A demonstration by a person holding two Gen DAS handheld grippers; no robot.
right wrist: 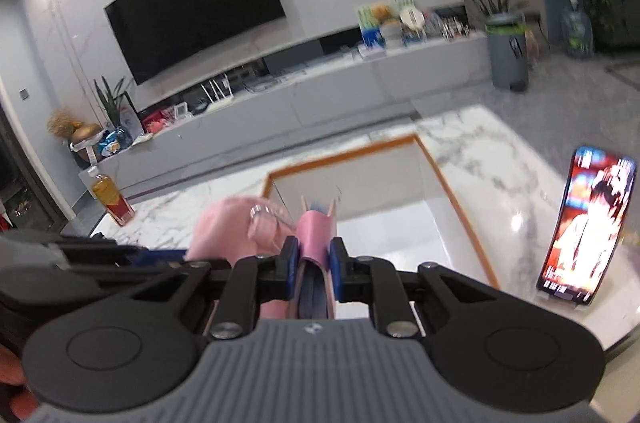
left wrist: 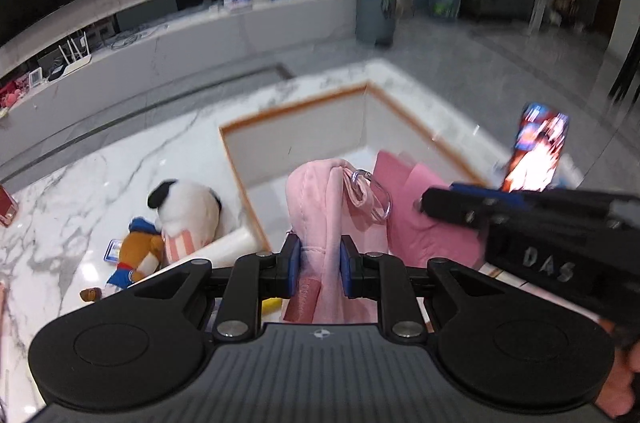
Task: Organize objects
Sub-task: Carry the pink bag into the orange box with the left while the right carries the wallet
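Observation:
My left gripper (left wrist: 319,263) is shut on a soft pink pouch (left wrist: 316,199) with a clear ring clasp (left wrist: 374,193), held above the near edge of a white storage box with an orange rim (left wrist: 296,105). My right gripper (right wrist: 313,265) is shut on a flat pink wallet-like case (right wrist: 317,235); the same case (left wrist: 420,199) shows right of the pouch in the left wrist view. The pouch (right wrist: 224,227) shows to its left, the box rim (right wrist: 452,183) ahead. Plush toys lie left of the box: a white one (left wrist: 188,211) and a brown one in blue (left wrist: 138,255).
A phone (right wrist: 580,227) with a lit screen stands propped on the marble table (left wrist: 100,159), right of the box. A bottle of amber liquid (right wrist: 112,201) stands at the table's far left corner. A small blue card (left wrist: 114,249) lies by the plush toys. A TV console lies beyond.

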